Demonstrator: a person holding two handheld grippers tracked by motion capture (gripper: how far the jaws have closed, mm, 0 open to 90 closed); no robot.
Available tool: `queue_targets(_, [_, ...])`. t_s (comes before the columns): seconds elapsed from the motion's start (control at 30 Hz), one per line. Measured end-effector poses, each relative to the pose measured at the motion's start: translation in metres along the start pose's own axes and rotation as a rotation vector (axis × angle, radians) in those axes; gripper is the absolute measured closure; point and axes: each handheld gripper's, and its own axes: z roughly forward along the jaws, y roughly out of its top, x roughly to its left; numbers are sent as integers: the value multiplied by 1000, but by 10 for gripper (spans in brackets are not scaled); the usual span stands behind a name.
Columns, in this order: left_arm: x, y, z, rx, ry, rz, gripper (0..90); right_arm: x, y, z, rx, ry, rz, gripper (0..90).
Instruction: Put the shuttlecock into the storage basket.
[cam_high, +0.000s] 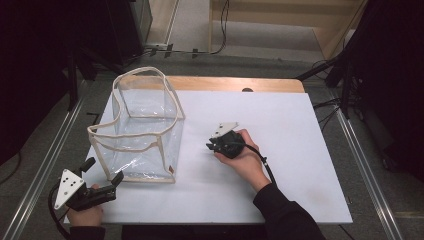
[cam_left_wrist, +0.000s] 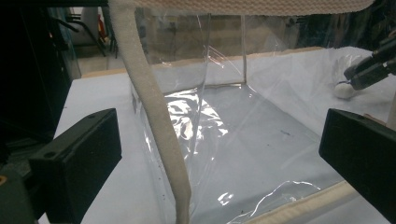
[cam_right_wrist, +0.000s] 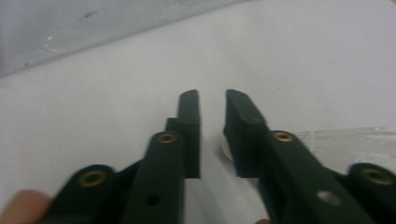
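Small white ball (cam_left_wrist: 344, 90) is lying right of the clear cream-edged plastic bag (cam_high: 142, 125) — under the right gripper (cam_high: 210, 146), jaws narrow, grip unclear; left gripper (cam_high: 104, 169) is gaping wide.

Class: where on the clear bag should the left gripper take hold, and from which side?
Grip the cream rim at the bag's near-left corner, coming from the near-left, where the left gripper waits with open jaws. The bag stands upright and open, so the rim is exposed there. Its clear walls look slick and floppy, whereas the trim probably gives a firmer hold.
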Motion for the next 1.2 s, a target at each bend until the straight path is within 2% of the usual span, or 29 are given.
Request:
queue_targets(0.03, [0,0,0,3,0,1,0,2,-1,1,-3,-8,0,848])
queue_targets(0.1, [0,0,1,7,0,4,0,3,0,2,-24,-46,41,873])
queue_targets(0.17, [-1,0,1,7,-2,5,0,1,6,5,-30,-95,126,874])
queue_targets(0.2, [-1,0,1,6,-3,3,0,-2,8,6,-35,-102,163,874])
queue_targets(0.27, [0,0,0,3,-2,-1,0,-7,11,10,-19,-121,205,874])
queue_targets(0.37, [0,0,0,1,-3,-1,0,-12,8,11,-23,-116,223,874])
queue_targets(0.47, [1,0,-1,0,-3,-1,0,-6,1,-6,-68,-118,219,874])
queue_targets(0.53, [1,0,-1,-3,-6,-2,0,-1,-8,-18,-84,-137,197,874])
queue_targets(0.57, [1,0,-1,-2,-6,-2,0,0,-12,-22,-84,-141,201,874])
queue_targets(0.7, [0,0,0,2,-4,1,0,-5,-41,-31,-52,-141,274,874])
queue_targets(0.8, [0,0,0,2,-2,-1,0,-14,-58,-27,-8,-131,341,874])
queue_targets(0.83, [0,0,-1,2,-1,-1,0,-16,-60,-25,8,-129,349,874])
queue_targets(0.97, [-1,0,0,3,3,0,0,-25,-59,-14,31,-142,358,874])
queue_targets(1.2, [0,0,0,1,-1,0,0,-32,-38,4,31,-156,343,874])
